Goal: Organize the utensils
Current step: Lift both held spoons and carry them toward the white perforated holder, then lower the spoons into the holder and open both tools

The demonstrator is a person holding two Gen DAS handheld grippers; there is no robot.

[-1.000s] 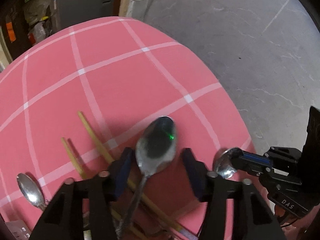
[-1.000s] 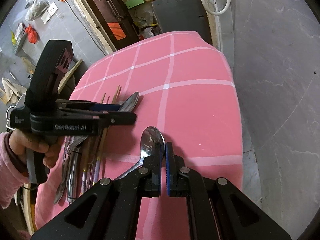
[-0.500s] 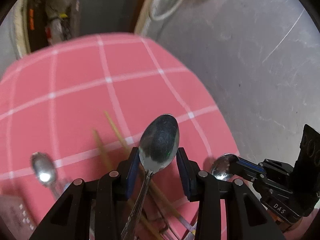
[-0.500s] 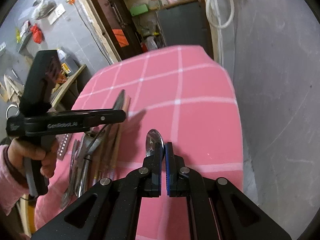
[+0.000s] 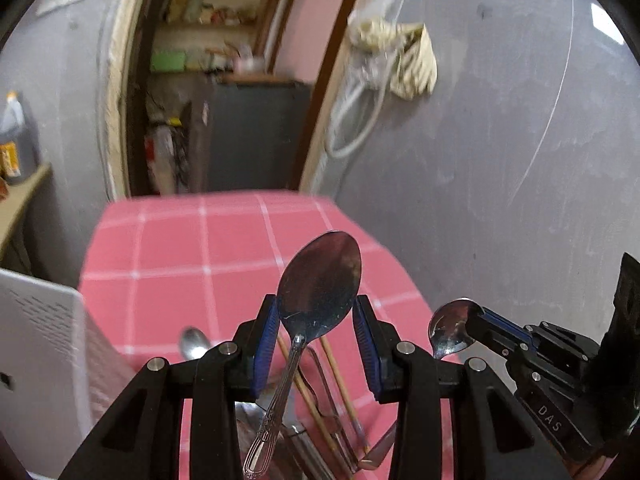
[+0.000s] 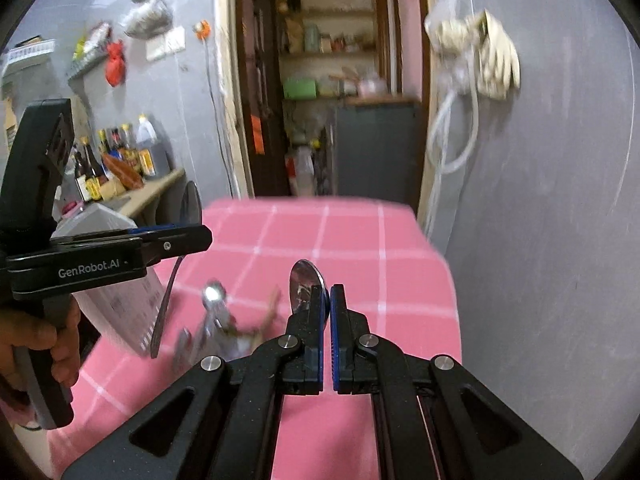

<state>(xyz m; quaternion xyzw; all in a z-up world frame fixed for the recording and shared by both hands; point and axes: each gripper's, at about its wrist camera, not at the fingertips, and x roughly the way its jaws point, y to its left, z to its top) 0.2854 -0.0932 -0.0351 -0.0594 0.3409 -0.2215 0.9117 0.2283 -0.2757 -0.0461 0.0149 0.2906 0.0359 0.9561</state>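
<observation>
Gripping spoons [image 5: 320, 280], seemingly, both claws [image 5: 316, 338].

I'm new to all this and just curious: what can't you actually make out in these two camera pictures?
- Small spoon handle, right wrist view: hidden behind the right tongs.
- Utensil pile, right wrist view: motion-blurred, so no count.
- White basket, left wrist view: cut off by the frame's left edge; its inside is unseen.
- Large spoon grip, left wrist view: contact with the left tongs is unclear.
</observation>
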